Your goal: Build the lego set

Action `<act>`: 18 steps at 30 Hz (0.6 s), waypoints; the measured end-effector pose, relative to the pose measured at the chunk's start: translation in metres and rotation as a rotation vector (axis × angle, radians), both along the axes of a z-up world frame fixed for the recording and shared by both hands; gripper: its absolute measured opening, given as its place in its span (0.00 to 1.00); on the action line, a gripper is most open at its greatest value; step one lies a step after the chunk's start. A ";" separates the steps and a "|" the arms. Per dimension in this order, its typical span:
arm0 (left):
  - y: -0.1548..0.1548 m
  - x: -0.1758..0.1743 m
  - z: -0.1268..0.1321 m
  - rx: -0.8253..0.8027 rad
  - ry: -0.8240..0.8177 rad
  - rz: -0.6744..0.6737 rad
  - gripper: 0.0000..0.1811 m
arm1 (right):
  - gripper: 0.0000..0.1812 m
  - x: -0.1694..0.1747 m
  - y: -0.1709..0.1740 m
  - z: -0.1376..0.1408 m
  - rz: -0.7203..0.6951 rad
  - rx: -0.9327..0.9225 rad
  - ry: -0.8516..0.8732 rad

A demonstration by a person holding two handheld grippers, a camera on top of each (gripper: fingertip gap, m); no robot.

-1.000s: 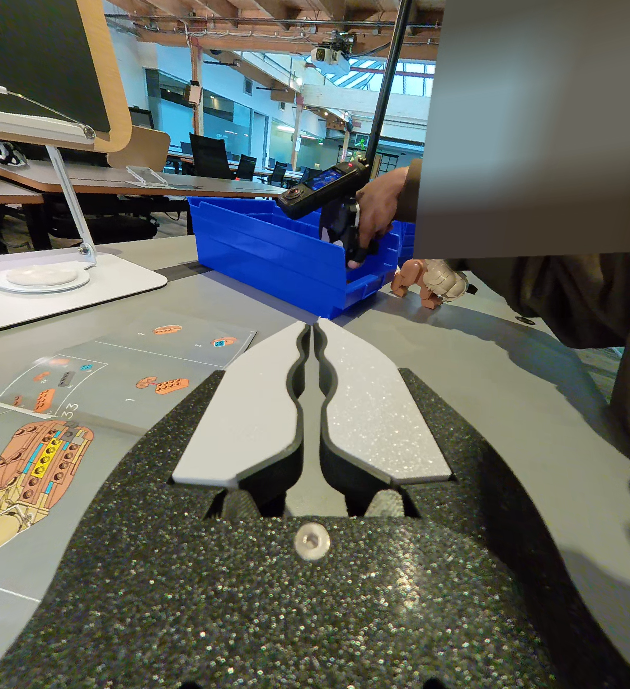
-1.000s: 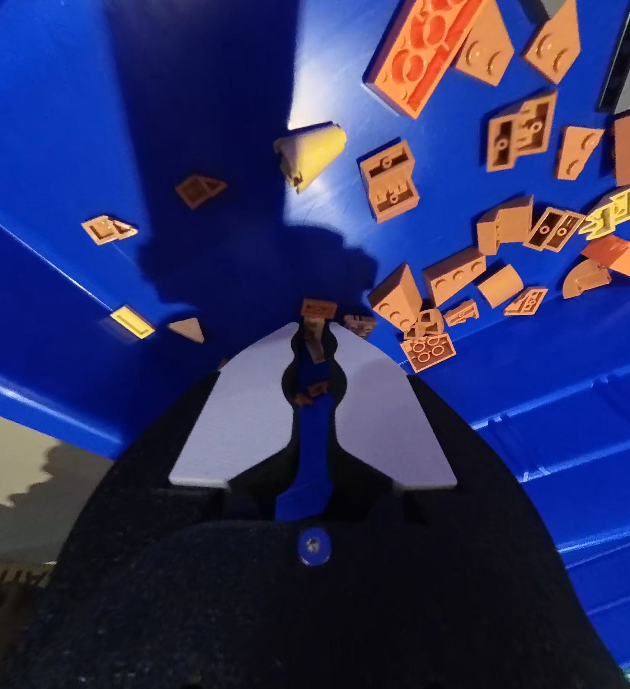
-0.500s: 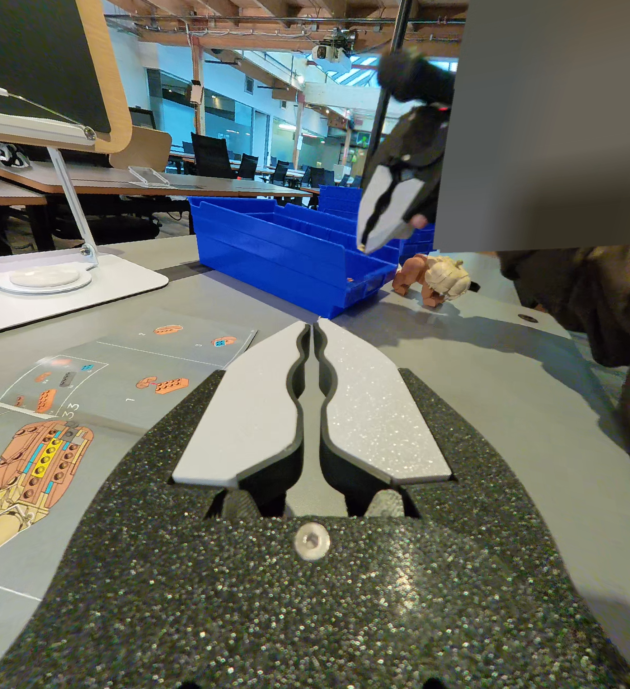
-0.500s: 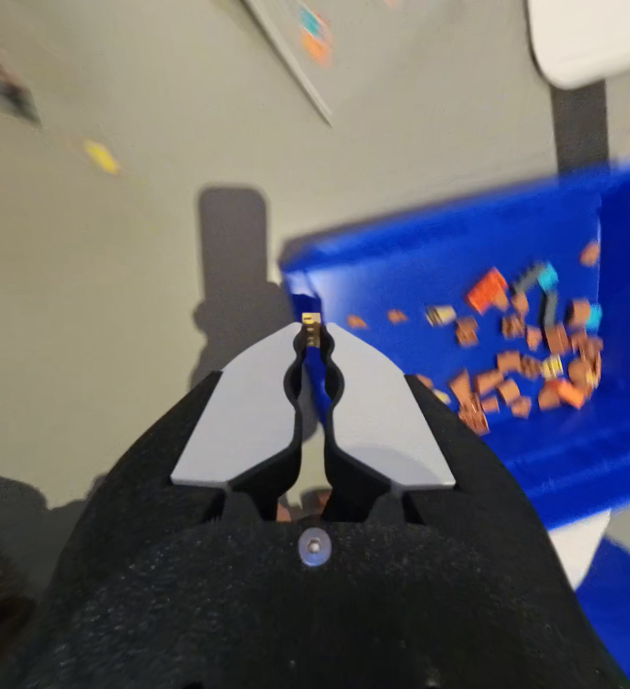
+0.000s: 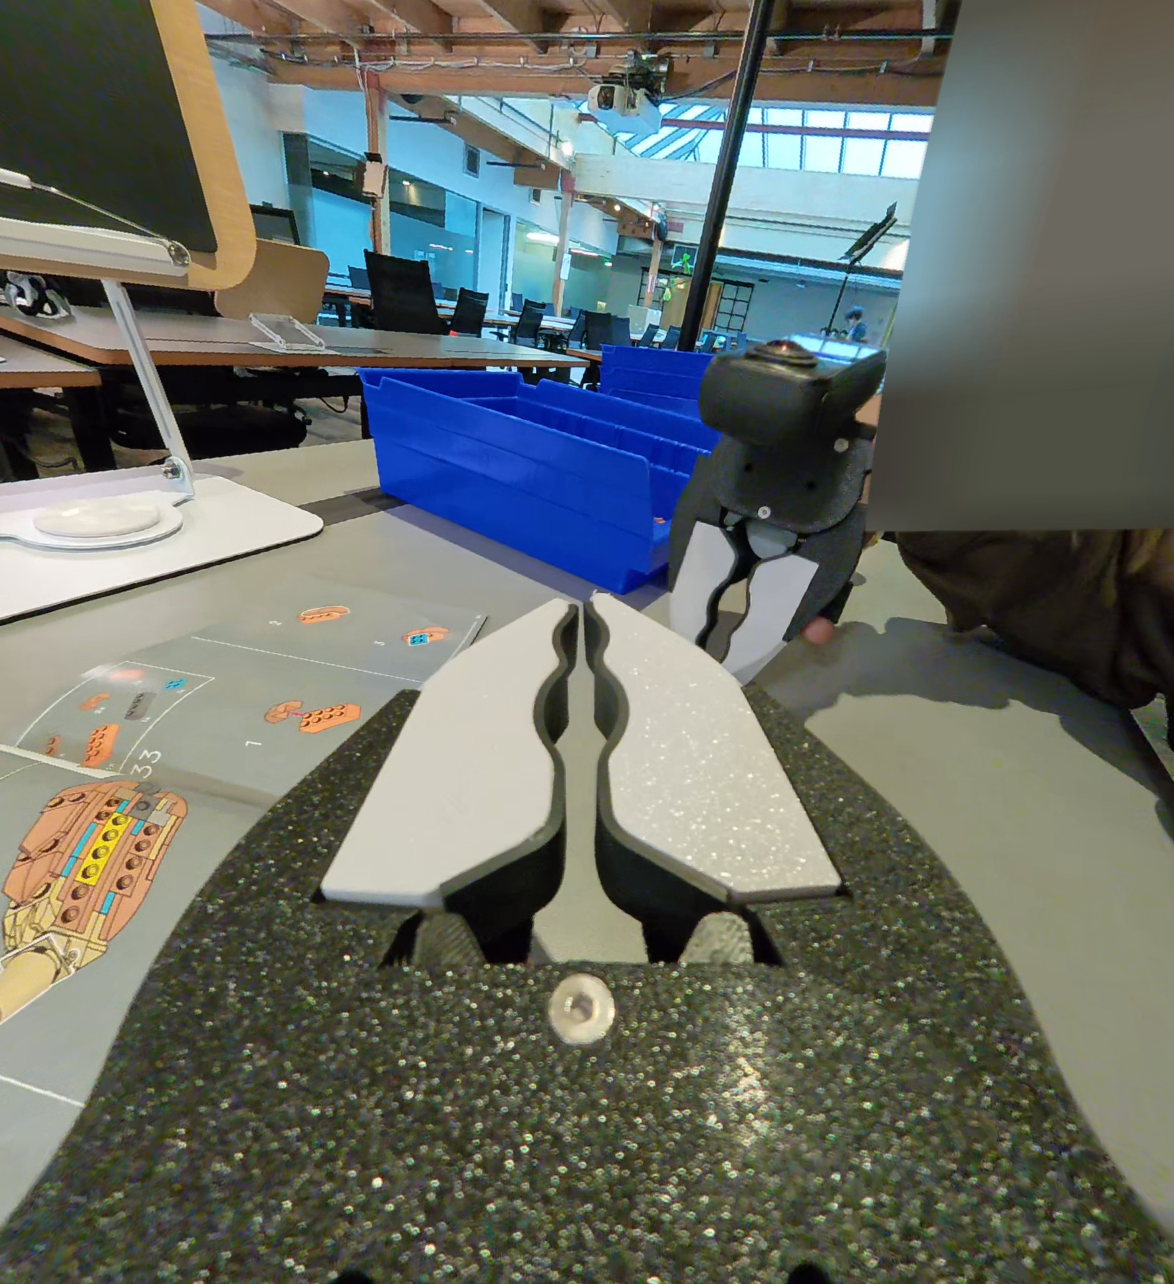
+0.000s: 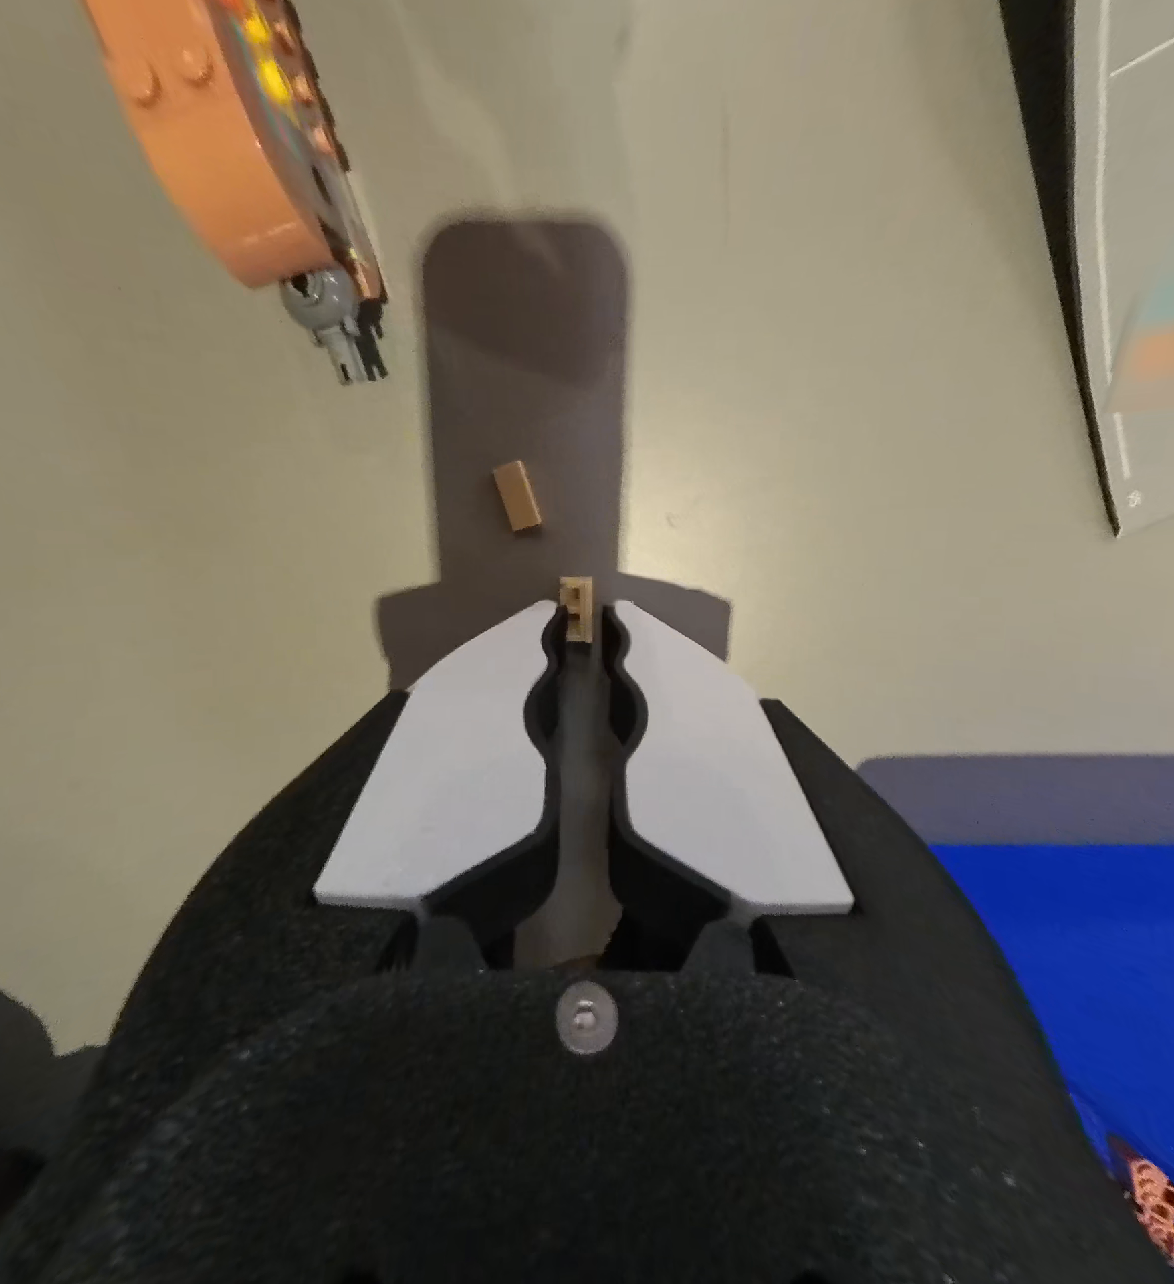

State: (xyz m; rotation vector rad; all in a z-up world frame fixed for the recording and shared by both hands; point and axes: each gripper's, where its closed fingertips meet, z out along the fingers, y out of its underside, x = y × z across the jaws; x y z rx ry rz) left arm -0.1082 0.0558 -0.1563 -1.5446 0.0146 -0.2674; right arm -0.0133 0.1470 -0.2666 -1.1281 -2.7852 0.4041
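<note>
The big grey table [image 5: 917, 799] holds everything, so all the parts stay close at hand. The blue bin [image 5: 515, 479] sits at the far side of it, and it keeps the loose bricks in one place; a few orange ones [image 6: 1157, 1174] show in its corner in the right wrist view. The instruction booklet [image 5: 153, 750] lies open and flat near the left gripper [image 5: 581, 615], so its pictures are easy to look at while building. That gripper rests low over the table with its fingers almost touching, and nothing is between them. I think it is just waiting for its turn. The right gripper [image 6: 581, 606] points down at the table just beside the bin. Its fingers are squeezed in on a tiny tan brick [image 6: 579, 603] right at the tips, so the piece cannot slip out. The half-built orange model [image 6: 237, 139] lies on the table up and to the left, well apart from the held piece. Another small tan brick [image 6: 517, 498] lies loose on the table just ahead of the tips. I think the held piece is being brought to sit beside it, ready to go on the model.
</note>
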 end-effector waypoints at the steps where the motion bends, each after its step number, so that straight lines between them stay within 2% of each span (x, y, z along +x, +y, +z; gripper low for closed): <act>1: 0.000 0.000 0.000 -0.001 0.001 -0.002 0.01 | 0.07 0.000 0.000 0.001 -0.004 -0.011 0.003; 6: 0.000 0.002 0.000 -0.003 0.003 -0.005 0.01 | 0.12 0.002 0.006 0.011 -0.040 -0.076 0.046; 11: 0.000 0.002 0.000 -0.004 0.001 -0.007 0.01 | 0.11 0.011 -0.001 0.020 -0.064 -0.219 0.135; 18: 0.001 0.004 -0.002 -0.011 0.007 -0.015 0.01 | 0.11 0.010 -0.001 0.025 -0.136 -0.406 0.397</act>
